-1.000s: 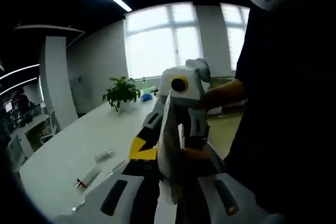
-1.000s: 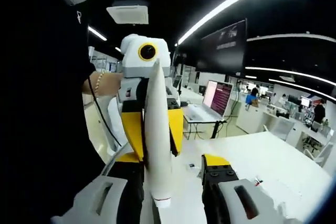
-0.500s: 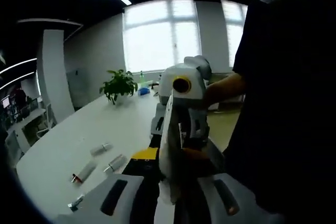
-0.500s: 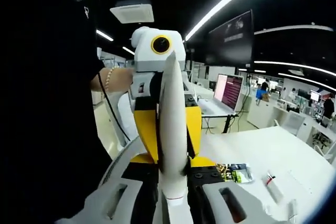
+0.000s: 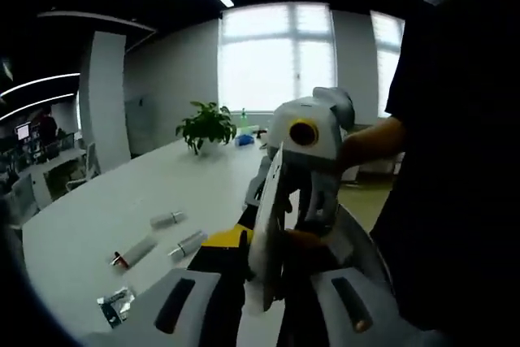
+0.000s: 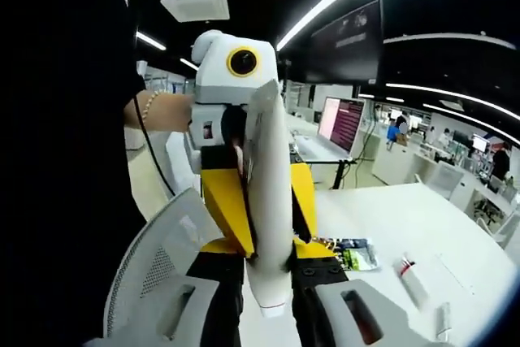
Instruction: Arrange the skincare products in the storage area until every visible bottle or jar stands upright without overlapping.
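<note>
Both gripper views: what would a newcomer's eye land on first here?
The white tube held upright between both grippers, filling each view's centre. Behind it, the left gripper's yellow-and-white body. Small tubes lie flat on the white table, near a potted plant.

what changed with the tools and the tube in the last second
The right tool closed its jaws on the white plastic tube; a second ago one jaw stood apart from it. The left tool stays shut on the tube's other end. Both views swung with the hands; the small silver tubes on the white table lie as before.
</note>
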A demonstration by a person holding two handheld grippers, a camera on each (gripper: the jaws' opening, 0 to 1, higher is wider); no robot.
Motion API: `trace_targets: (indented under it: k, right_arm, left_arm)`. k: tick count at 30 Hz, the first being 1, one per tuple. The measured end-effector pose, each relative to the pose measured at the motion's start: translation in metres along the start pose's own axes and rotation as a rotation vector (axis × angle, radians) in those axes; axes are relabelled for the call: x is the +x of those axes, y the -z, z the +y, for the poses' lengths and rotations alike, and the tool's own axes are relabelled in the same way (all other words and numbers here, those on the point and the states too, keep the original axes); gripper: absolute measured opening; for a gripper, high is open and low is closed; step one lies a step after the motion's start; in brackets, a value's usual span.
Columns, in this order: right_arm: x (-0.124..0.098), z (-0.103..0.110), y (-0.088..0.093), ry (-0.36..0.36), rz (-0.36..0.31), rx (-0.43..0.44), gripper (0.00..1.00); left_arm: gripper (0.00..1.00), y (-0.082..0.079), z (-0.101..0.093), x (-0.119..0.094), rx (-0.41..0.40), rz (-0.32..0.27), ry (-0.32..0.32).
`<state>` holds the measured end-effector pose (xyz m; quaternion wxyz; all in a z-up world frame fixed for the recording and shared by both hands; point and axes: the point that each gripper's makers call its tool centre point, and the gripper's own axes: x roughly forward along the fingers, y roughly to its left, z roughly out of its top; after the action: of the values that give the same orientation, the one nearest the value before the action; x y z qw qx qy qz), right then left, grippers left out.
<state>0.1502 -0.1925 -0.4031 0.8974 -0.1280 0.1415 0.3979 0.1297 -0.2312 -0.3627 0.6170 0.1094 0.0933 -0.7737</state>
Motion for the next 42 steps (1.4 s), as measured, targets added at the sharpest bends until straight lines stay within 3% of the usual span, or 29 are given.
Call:
trace_targets:
  k: [7,15,21,24,28,36,38,39,40,42]
  right_arm:
    - [-0.001,-0.028,0.019,0.085,0.008,0.019,0.14]
    - [-0.004,-0.049,0.053,0.056,0.022,0.029,0.14]
    - [0.000,-0.074,0.078,0.046,0.074,0.034,0.14]
    - [0.003,-0.092,0.092,0.080,0.079,0.089,0.14]
    - [0.009,-0.113,0.115,0.116,0.124,0.096,0.14]
    - [0.014,-0.130,0.152,0.103,0.195,0.095,0.14]
    - [0.016,-0.131,0.157,0.097,0.202,0.094,0.14]
    - [0.016,-0.131,0.159,0.096,0.205,0.098,0.14]
    - [0.015,-0.135,0.156,0.114,0.172,0.155,0.14]
    - [0.016,-0.139,0.156,0.119,0.152,0.155,0.14]
  left_arm:
    - [0.13,0.007,0.021,0.020,-0.007,0.021,-0.047]
    - [0.12,0.028,0.034,0.050,0.017,0.057,0.011]
    - [0.11,0.042,0.055,0.076,-0.010,0.063,0.029]
    - [0.12,0.056,0.078,0.093,-0.039,0.076,0.020]
    - [0.13,0.072,0.096,0.109,-0.070,0.107,0.021]
    - [0.13,0.100,0.113,0.129,-0.106,0.146,0.047]
    - [0.13,0.106,0.115,0.133,-0.112,0.158,0.052]
    - [0.13,0.101,0.116,0.133,-0.119,0.136,0.046]
    - [0.13,0.100,0.119,0.133,-0.125,0.139,0.040]
    - [0.14,0.100,0.123,0.134,-0.131,0.139,0.036]
